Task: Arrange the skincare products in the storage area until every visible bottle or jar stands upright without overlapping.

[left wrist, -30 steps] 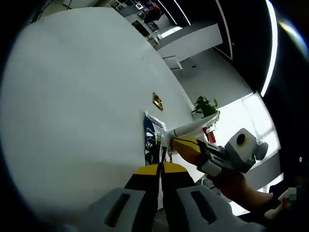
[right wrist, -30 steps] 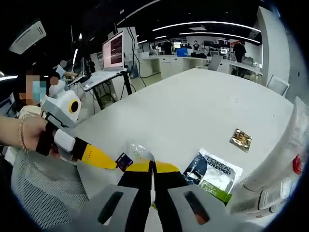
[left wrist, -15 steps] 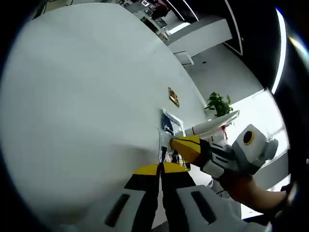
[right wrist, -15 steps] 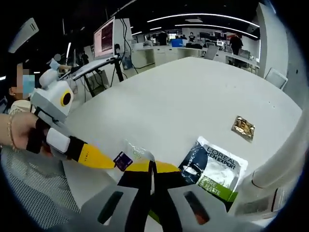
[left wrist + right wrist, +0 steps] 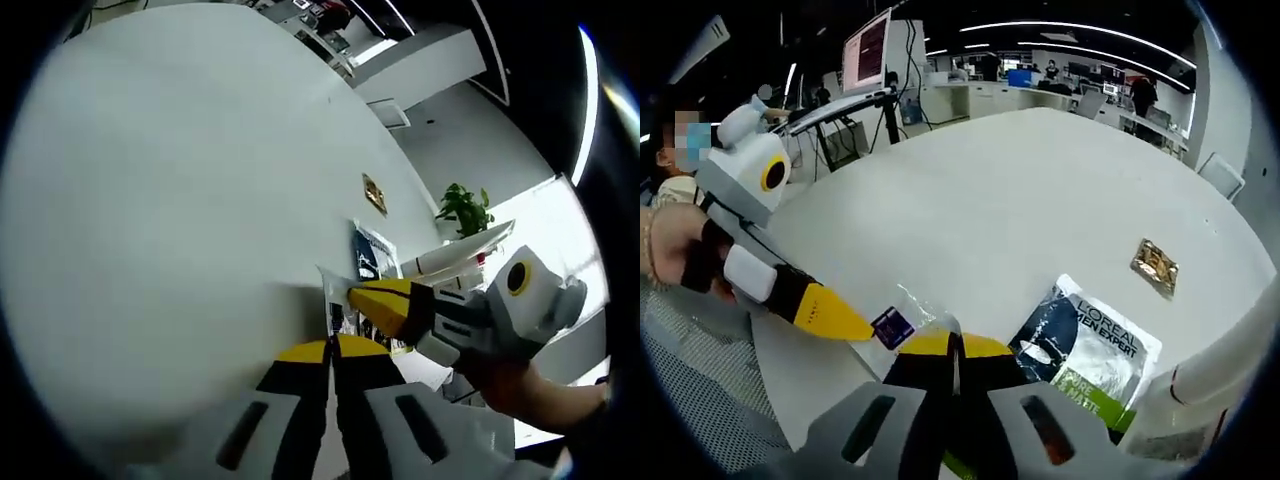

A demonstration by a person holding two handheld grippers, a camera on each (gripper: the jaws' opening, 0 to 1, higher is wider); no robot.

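Observation:
A small clear packet (image 5: 923, 308) with a purple label lies low over the white table (image 5: 1020, 190), held from two sides. My left gripper (image 5: 331, 345) is shut, with the clear packet (image 5: 335, 312) rising from its yellow tips. In the right gripper view the left gripper (image 5: 868, 330) reaches in from the left and meets the purple label. My right gripper (image 5: 954, 342) is shut at the packet's near edge. In the left gripper view the right gripper (image 5: 352, 293) comes in from the right onto the packet.
A L'Oreal Men Expert sachet (image 5: 1090, 350) lies flat beside the packet, and a small gold sachet (image 5: 1155, 267) lies farther out. A white storage unit (image 5: 1220, 365) stands at the right edge. A potted plant (image 5: 465, 208) stands beyond the table. A person's hand (image 5: 680, 255) holds the left gripper.
Both views have shifted a little with the hands. Both grippers have stayed shut on the clear packet, which keeps its place over the table.

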